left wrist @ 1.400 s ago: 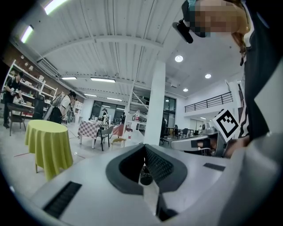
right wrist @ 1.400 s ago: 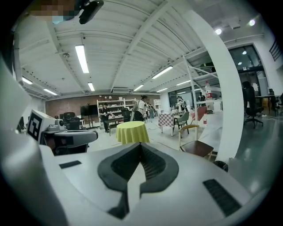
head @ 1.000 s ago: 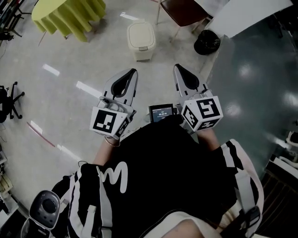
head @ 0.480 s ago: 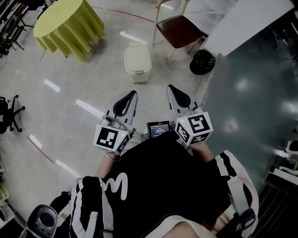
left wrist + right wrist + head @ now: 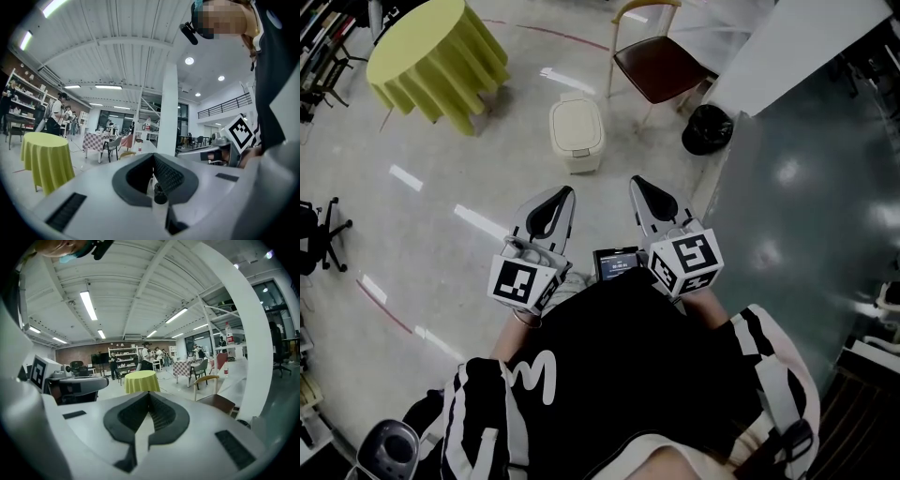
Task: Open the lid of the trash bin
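HANDS READY, BIN STILL SHUT: A person (image 5: 619, 366) is standing on a pale concrete floor (image 5: 431, 178), holding a gripper in each hand out in front of the body. The cream trash bin (image 5: 577, 131) is sitting on the floor ahead of both grippers and well apart from them, with its lid (image 5: 578, 122) lying closed. It is standing between a round table draped in yellow-green cloth (image 5: 441, 56) on its left and a chair with a dark brown seat (image 5: 661, 64) on its right. A black round container (image 5: 708, 127) is resting on the floor just beyond the chair.

The left gripper (image 5: 562, 199) and the right gripper (image 5: 643, 191) are pointing roughly toward the bin. They are side by side without touching, and a small lit screen (image 5: 619, 261) is showing between their marker cubes.

In the left gripper view, the jaws are meeting at their tips, ribbed pads (image 5: 168, 176) facing each other, with nothing between them. In the right gripper view, the jaws are likewise pressing together on nothing, and the draped table is showing straight past their tips. Other people are standing far back in the hall.
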`<control>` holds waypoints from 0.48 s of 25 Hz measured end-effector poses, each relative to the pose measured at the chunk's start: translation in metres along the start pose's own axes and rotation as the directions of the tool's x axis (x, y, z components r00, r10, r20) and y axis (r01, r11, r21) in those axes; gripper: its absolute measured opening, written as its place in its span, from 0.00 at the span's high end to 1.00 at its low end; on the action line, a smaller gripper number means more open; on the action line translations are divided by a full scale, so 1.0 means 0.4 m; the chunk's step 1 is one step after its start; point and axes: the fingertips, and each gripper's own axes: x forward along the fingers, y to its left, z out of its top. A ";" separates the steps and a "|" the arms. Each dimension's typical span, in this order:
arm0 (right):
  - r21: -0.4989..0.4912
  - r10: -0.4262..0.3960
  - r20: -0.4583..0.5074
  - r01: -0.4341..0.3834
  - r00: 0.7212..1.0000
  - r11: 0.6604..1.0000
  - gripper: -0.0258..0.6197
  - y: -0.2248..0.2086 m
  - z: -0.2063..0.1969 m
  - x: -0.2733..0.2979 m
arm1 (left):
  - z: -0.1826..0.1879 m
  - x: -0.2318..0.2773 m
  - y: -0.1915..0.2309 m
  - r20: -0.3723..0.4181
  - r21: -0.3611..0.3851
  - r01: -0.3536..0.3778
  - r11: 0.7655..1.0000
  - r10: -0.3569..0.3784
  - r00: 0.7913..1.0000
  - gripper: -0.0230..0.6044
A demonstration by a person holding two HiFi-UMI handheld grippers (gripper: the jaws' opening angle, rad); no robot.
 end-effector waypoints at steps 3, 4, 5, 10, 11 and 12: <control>-0.005 -0.001 -0.006 0.001 1.000 1.000 0.96 -0.011 -0.007 -0.009 | -0.001 0.001 -0.005 0.011 0.000 -0.011 1.000 0.011 1.000 0.95; -0.003 -0.003 -0.007 0.003 1.000 1.000 0.96 -0.013 -0.010 -0.011 | -0.002 -0.001 -0.003 0.014 0.000 -0.019 1.000 0.019 1.000 0.95; -0.001 -0.004 -0.008 0.004 1.000 1.000 0.96 -0.014 -0.014 -0.013 | -0.004 -0.006 0.000 0.012 0.001 -0.030 1.000 0.030 0.999 0.95; -0.003 -0.002 -0.013 0.002 1.000 1.000 0.96 -0.019 -0.033 -0.023 | -0.014 -0.036 0.004 0.026 -0.007 -0.067 0.998 0.067 0.997 0.95; -0.002 -0.001 -0.013 0.001 1.000 1.000 0.96 -0.020 -0.035 -0.024 | -0.017 -0.041 0.005 0.028 -0.007 -0.073 0.997 0.074 0.997 0.95; -0.001 0.001 -0.014 -0.001 1.000 1.000 0.96 -0.019 -0.037 -0.025 | -0.019 -0.047 0.005 0.029 -0.008 -0.079 0.997 0.079 0.996 0.95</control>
